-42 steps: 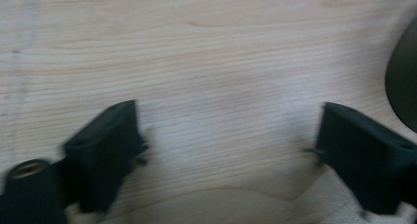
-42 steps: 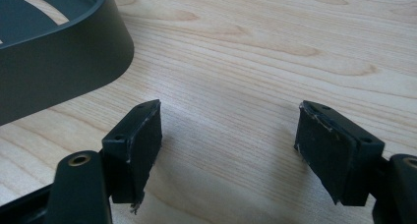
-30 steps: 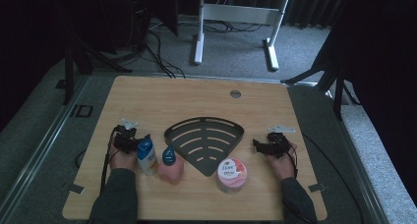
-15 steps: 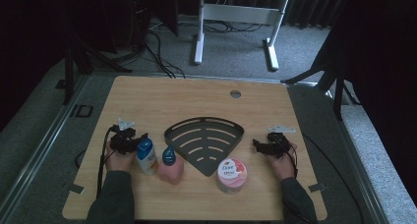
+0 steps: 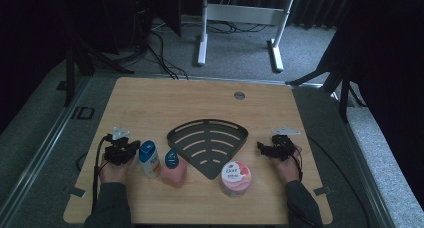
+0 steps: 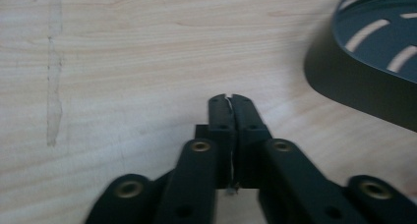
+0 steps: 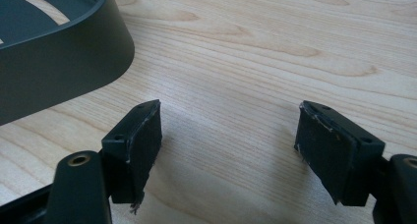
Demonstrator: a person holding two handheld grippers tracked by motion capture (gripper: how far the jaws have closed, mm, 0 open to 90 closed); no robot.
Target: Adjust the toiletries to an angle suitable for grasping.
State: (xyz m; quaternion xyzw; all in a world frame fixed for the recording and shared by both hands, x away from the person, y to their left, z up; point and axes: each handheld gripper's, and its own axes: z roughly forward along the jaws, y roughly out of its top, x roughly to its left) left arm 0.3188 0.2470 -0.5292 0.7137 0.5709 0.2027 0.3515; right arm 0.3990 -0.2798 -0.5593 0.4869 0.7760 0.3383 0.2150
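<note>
A dark fan-shaped slotted tray (image 5: 207, 145) lies at the table's middle. Near the front stand a white bottle with a blue cap (image 5: 149, 159), a pink bottle with a blue cap (image 5: 174, 169) and a pink-and-white Dove jar (image 5: 235, 178). My left gripper (image 5: 131, 147) is just left of the white bottle. Its jaws have just been closing, and the left gripper (image 6: 230, 99) is shut with nothing between the jaws, the tray (image 6: 364, 81) ahead at the right. Right of the tray, my right gripper (image 5: 264, 149) rests low. The right gripper (image 7: 228, 130) stands open over bare wood beside the tray's wall (image 7: 59, 71).
The wooden table (image 5: 165, 103) has a small round grommet (image 5: 239, 95) near its far edge. A white desk frame (image 5: 240, 18) and cables lie on the carpet beyond. Bare wood stretches behind the tray.
My left gripper has shifted slightly left, away from the white bottle. The right gripper and the objects have stayed in place.
</note>
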